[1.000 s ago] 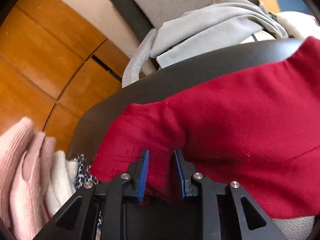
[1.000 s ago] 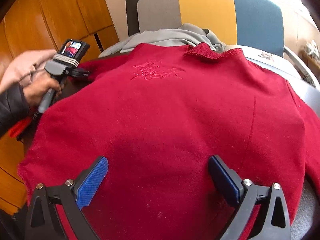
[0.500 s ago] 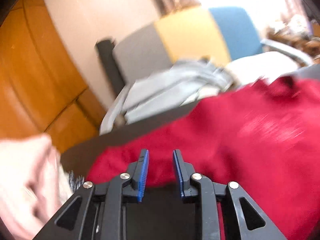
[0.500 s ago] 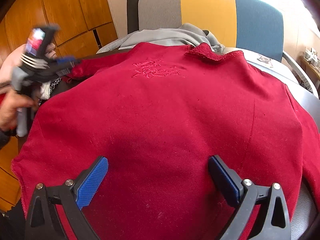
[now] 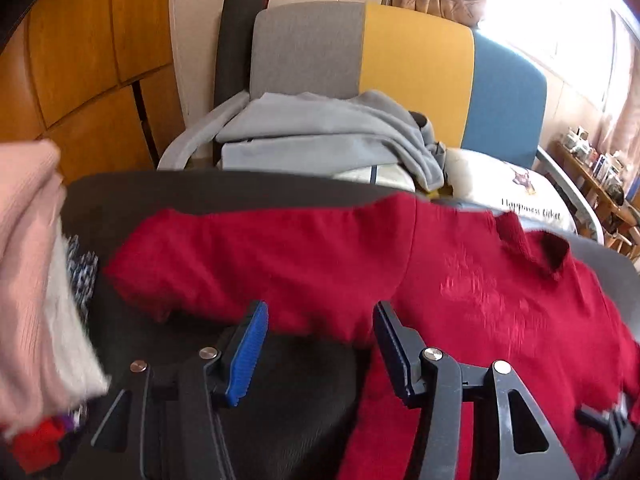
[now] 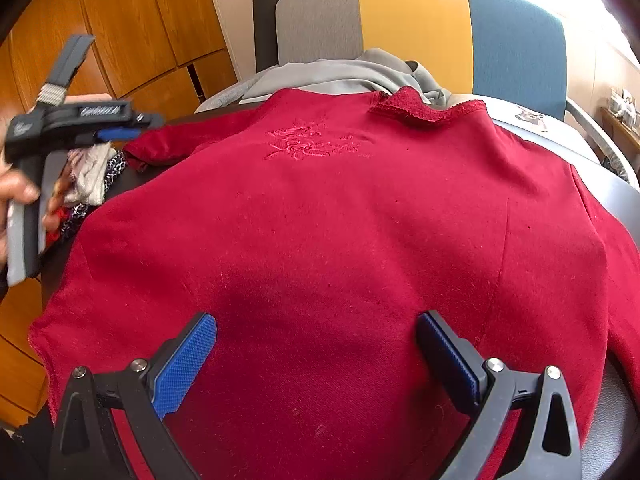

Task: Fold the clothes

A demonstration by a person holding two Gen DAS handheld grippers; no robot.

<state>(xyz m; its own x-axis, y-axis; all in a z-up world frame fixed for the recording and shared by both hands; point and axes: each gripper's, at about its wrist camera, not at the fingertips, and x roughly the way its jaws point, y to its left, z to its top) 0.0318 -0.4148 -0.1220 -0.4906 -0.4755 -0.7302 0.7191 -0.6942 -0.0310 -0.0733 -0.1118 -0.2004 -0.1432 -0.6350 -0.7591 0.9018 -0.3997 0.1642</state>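
Note:
A red sweater (image 6: 340, 220) with an embroidered chest lies spread flat, front up, on a dark table (image 5: 200, 188). Its left sleeve (image 5: 260, 252) stretches out sideways toward the table's left edge. My left gripper (image 5: 320, 308) hovers above and short of that sleeve, its jaws opening with nothing between the pads. In the right wrist view the left gripper (image 6: 116, 134) is up at the left, held by a person's hand (image 6: 16, 192). My right gripper (image 6: 316, 320) stands wide open over the sweater's lower body, gripping nothing.
A grey garment (image 5: 320, 128) is heaped on a chair with a grey, yellow and blue back (image 5: 416, 52) behind the table. A pile of pink and white clothes (image 5: 28, 280) sits at the table's left. A white printed cushion (image 5: 512, 184) lies beside the grey garment. Wooden cabinets (image 5: 88, 40) stand at the left.
My left gripper let go of the red sleeve's end, rose and drew back, and its jaws spread apart. The sleeve stayed on the table. My right gripper kept still.

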